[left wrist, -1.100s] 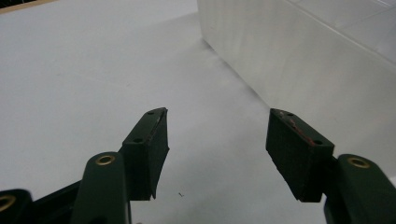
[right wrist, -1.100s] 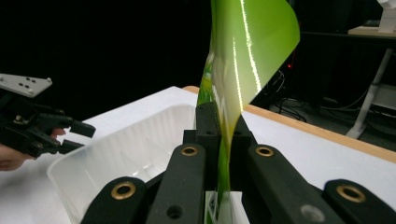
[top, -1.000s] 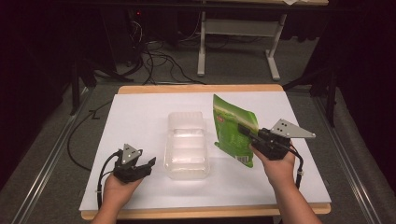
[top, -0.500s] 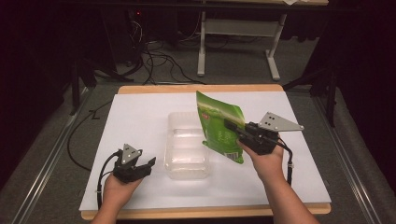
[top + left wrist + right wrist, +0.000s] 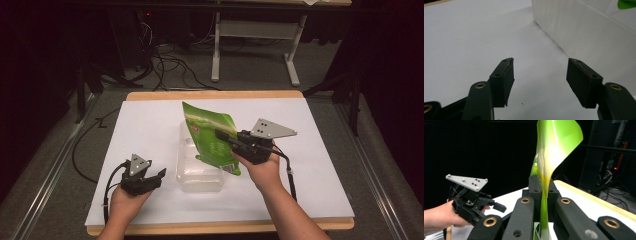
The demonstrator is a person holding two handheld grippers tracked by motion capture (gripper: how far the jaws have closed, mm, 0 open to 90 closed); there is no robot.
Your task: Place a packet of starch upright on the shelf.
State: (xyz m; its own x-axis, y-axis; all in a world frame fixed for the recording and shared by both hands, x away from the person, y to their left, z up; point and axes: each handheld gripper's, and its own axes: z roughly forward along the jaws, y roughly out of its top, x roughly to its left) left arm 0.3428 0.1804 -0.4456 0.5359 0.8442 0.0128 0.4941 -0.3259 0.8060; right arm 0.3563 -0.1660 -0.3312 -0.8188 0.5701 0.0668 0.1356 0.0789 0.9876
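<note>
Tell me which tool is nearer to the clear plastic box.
Right. The right tool holds the green bag over the clear plastic box; the left tool rests open on the table beside it, apart.

Pouch (image 5: 212, 139) over tub (image 5: 200, 172) mid-table (image 5: 320, 150); left gripper (image 5: 159, 174) just left of tub

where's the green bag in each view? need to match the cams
High view: green bag at centre, held tilted above the clear container, pinched at its right edge by the right gripper.
Left gripper view: a green sliver in the top right corner, above the container wall.
Right gripper view: centre, rising from between the shut fingers to the top edge.
Shared landmark: the white table sheet.
</note>
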